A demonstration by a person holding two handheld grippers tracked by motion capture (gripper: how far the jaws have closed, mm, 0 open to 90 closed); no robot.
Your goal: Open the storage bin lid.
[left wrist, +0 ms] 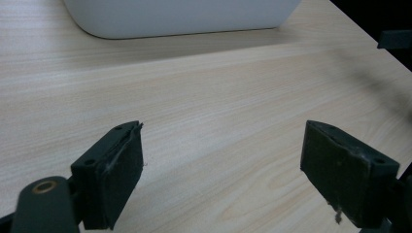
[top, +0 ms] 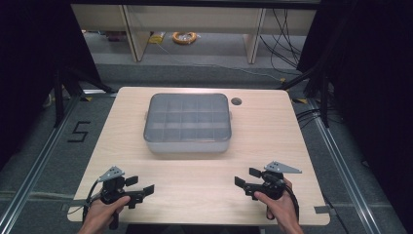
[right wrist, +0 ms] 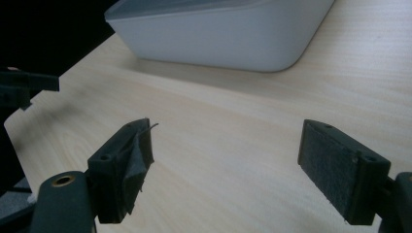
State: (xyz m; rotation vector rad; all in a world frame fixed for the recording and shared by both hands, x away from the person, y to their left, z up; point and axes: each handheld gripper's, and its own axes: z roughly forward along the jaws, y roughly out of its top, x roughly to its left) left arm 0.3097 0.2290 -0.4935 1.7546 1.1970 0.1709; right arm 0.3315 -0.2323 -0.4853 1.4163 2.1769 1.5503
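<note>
A grey lidded box (top: 187, 123) with a grid of compartments showing through its lid sits in the middle of the counter (top: 272, 141), toward the far edge. No brand or label can be read on it. The one piece of writing in sight is a black "5" (top: 79, 131) marked on the floor to the left of the counter. A small round hole (top: 236, 101) lies in the counter just beside the box's far right corner.

The left tool (top: 143, 184) hovers at the near left corner of the counter, its jaws spread wide with nothing between them. The right tool (top: 247, 177) is at the near right corner, likewise released, jaws apart over bare wood. Both are well apart from the box.

A broad strip of bare wood runs between the tools and the box's near wall (left wrist: 184, 19). In the right gripper view the box's rounded corner (right wrist: 286, 60) faces the tool, with open counter on either side.
</note>
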